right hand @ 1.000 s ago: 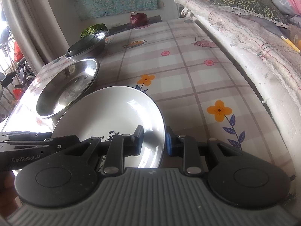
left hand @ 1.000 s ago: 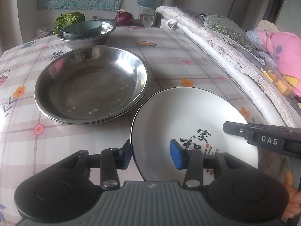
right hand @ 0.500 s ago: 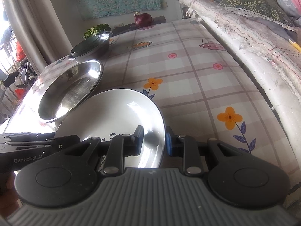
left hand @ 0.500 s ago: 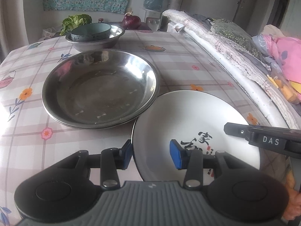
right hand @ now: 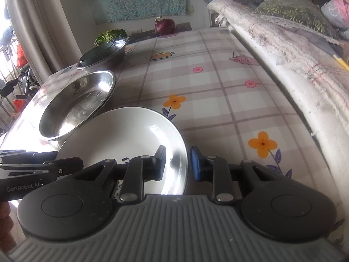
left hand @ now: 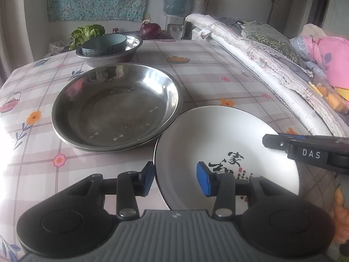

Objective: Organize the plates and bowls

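Observation:
A white plate with black calligraphy [left hand: 209,144] is held just above the table, beside a large steel dish [left hand: 115,107]. My left gripper [left hand: 175,181] straddles the plate's left rim, its blue pads apart from the rim. My right gripper [right hand: 177,163] has its pads close on either side of the plate's right rim [right hand: 130,137] and grips it. The steel dish also shows in the right wrist view [right hand: 76,107]. A teal bowl [left hand: 104,43] sits inside a steel bowl [left hand: 111,54] at the far end of the table.
The table has a checked flower-print cloth [left hand: 207,74]. A red onion [left hand: 150,28] and a green leafy vegetable [left hand: 87,32] lie at the far edge. A bed with folded quilts [left hand: 272,54] runs along the right side.
Both grippers and the white plate have risen and drawn back a little; the steel dish and far bowls sit lower and nearer in view. Both grips look unchanged.

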Tool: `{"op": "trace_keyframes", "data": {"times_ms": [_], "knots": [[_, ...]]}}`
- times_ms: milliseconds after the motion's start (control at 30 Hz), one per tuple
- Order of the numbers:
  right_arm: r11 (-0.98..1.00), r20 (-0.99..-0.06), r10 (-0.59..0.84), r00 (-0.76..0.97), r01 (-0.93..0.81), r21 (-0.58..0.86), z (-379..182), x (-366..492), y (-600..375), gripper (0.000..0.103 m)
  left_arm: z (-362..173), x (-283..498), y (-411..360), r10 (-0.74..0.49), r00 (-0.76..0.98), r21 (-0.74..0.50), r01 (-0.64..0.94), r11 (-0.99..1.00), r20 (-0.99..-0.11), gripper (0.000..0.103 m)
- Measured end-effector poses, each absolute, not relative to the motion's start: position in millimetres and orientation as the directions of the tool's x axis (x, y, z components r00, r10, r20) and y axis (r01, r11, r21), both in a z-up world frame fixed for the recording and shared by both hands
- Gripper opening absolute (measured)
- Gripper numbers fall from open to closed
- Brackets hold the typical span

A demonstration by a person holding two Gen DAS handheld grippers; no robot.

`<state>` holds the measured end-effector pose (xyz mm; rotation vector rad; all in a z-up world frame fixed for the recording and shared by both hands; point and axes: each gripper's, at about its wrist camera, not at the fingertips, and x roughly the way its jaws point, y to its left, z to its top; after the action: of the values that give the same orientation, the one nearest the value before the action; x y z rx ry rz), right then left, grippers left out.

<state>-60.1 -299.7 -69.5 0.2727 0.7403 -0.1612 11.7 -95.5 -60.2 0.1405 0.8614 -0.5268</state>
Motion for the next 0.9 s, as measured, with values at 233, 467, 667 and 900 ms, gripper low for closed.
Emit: {"op": "trace_keyframes", "data": {"times_ms": [233, 467, 667, 900], "knots": [[0.929, -0.702, -0.033, 0.711, 0.280, 0.240, -75, -66, -315, 0.051, -67, 14, -84, -0.418, 0.494, -0.168, 0.473, 0.865, -0.762, 0.078], [0.896, -0.688, 0.055, 0.724, 0.268, 0.354, -81, -69, -320, 0.085, -75, 21, -75, -0.469, 0.450, -0.262, 0.448, 0.855, -0.760, 0.103], [0.895, -0.684, 0.092, 0.724, 0.241, 0.375, -82, -65, -316, 0.102, -77, 18, -77, -0.471, 0.458, -0.240, 0.476, 0.846, -0.754, 0.103], [0.894, -0.678, 0.080, 0.731, 0.247, 0.372, -83, -66, -315, 0.102, -79, 10, -80, -0.461, 0.469, -0.178, 0.529, 0.829, -0.753, 0.103]]}}
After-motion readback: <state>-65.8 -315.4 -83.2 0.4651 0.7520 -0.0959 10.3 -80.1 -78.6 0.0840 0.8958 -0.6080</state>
